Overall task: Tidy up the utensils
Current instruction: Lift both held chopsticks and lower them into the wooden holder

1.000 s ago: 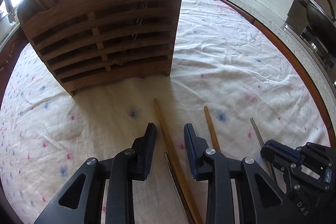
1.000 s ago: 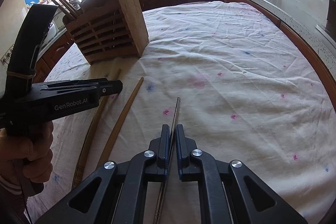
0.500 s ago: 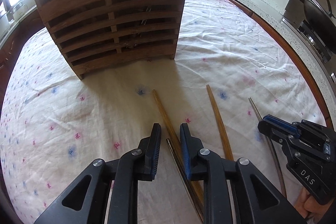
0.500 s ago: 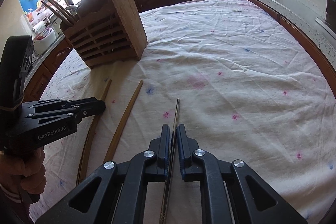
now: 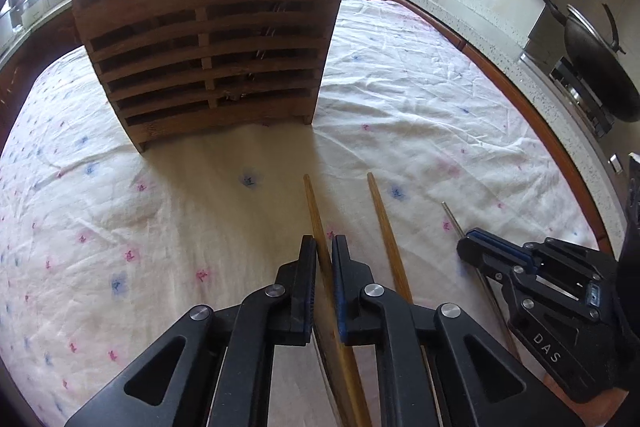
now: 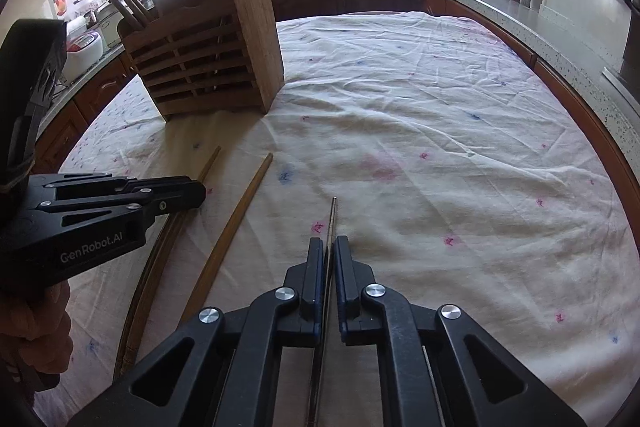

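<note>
Left gripper (image 5: 324, 247) clamped on a long brown wooden chopstick (image 5: 314, 203) lying on the white cloth-covered surface (image 5: 420, 115) with small pink and blue marks. Right gripper (image 6: 329, 247) pinched narrow on a thin grey metal chopstick (image 6: 333, 215), its tip pointing away over the cloth. Second brown wooden chopstick (image 5: 382, 219) flat on the cloth between the two grippers, ungripped. Slatted brown wooden utensil holder (image 5: 208, 59) upright farther back, sticks standing in it.
</note>
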Motion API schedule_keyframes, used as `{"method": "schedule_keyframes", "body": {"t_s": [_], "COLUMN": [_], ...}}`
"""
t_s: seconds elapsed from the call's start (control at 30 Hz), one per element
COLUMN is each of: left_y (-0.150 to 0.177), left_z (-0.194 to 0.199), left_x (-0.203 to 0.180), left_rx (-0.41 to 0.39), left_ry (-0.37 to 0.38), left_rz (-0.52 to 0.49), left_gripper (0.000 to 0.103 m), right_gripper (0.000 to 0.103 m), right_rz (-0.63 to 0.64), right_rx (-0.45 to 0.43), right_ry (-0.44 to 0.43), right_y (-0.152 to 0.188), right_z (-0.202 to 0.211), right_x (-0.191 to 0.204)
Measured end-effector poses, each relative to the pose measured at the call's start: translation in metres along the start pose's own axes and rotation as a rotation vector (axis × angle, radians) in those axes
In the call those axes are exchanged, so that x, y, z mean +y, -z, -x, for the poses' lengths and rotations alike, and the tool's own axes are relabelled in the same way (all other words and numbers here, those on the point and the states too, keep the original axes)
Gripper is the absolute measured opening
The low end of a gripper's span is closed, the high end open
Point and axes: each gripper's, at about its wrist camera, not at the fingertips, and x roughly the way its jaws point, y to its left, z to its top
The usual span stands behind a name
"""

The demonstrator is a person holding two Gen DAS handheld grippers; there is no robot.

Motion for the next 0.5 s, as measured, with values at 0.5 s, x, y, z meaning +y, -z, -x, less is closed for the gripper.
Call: {"method": "schedule_keyframes", "body": {"t_s": [0.5], "left_y": [0.049], "left_z": [0.177], "left_x": [0.056], "left_rx": [-0.302], "left_ry": [0.122], "left_rz": [0.119], "left_gripper": [0.005], "right_gripper": [0.005], "right_rz": [-0.087], "right_rx": [-0.205], "right_ry": [-0.173], "right_y": [-0.021], "right_z": [0.104], "right_x": [0.0]}}
